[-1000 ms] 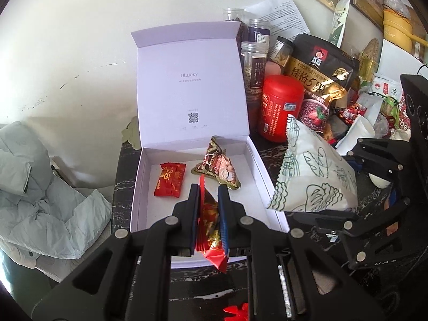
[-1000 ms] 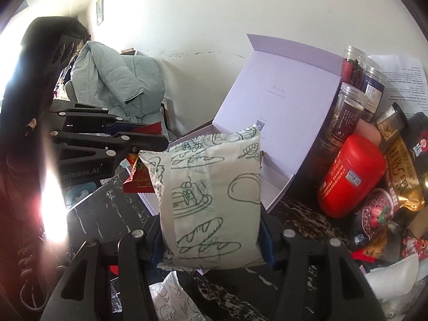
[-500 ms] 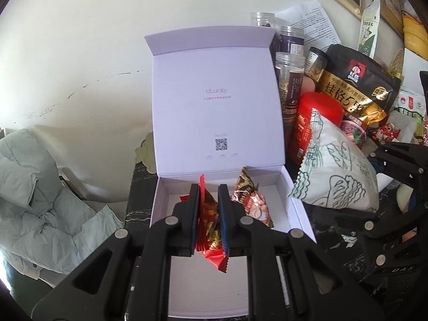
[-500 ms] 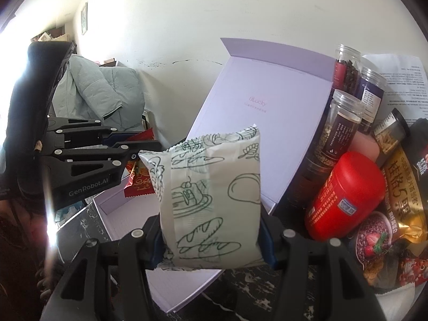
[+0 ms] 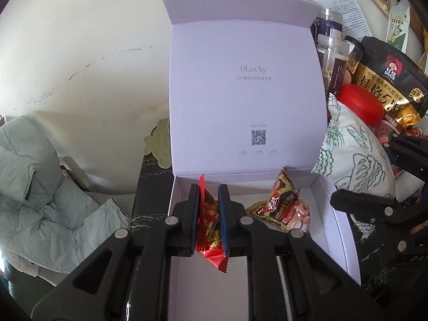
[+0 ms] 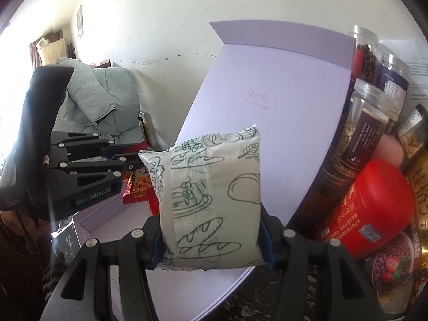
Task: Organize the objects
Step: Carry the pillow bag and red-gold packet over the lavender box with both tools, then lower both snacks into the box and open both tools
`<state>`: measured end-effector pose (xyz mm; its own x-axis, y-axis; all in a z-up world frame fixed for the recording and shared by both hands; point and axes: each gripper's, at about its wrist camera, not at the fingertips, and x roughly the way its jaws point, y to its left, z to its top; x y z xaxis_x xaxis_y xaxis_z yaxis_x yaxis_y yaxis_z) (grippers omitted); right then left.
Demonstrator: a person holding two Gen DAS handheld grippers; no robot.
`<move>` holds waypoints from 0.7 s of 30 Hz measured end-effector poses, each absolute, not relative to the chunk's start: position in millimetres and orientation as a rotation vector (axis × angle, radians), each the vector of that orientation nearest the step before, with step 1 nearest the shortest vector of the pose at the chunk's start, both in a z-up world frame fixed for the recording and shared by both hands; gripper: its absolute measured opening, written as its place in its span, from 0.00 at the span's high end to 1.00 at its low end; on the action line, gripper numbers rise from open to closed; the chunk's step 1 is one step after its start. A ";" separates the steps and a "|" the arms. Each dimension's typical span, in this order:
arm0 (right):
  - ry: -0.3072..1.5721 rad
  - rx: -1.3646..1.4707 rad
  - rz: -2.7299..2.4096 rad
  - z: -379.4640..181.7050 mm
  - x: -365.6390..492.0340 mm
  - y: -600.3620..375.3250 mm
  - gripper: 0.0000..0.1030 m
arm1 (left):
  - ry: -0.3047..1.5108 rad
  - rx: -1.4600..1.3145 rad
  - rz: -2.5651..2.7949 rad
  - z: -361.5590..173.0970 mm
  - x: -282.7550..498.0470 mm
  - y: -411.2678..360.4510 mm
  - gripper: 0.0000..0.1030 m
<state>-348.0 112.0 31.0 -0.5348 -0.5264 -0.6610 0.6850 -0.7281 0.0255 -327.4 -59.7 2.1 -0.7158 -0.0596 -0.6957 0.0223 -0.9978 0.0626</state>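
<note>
The open lavender cardboard box (image 5: 329, 214) holds one dark wrapped snack (image 5: 281, 208). The left gripper (image 5: 208, 211), clamped tight on a red sweet wrapper (image 5: 210, 230), and the right gripper (image 6: 211, 238), gripping a white bread-print packet (image 6: 208, 195), have yet to drop theirs in.

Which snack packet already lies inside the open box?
The dark brown and gold packet lies in the box; the red packet and the white bread-print packet are held by grippers.

2 red packets (image 5: 208, 222), 1 bread bag (image 6: 211, 198), 1 box (image 5: 246, 101), 3 jars (image 6: 363, 133).

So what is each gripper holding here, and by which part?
Left gripper: a red candy wrapper, pinched across its middle, ends sticking out. Right gripper: a white bread-print packet, clamped across its lower half by the side edges.
</note>
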 end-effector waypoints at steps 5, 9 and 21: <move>0.299 0.914 -2.226 12.2 -356.3 105.2 0.45 | -0.044 1.244 -2.866 -17.5 -337.3 -63.9 0.88; 0.315 0.945 -2.204 2.5 -356.7 100.7 0.45 | -0.031 1.302 -2.852 -29.2 -341.4 -66.5 0.88; 0.349 1.010 -2.112 -17.8 -355.7 83.2 0.45 | -0.048 1.377 -2.811 -44.2 -348.7 -67.0 0.87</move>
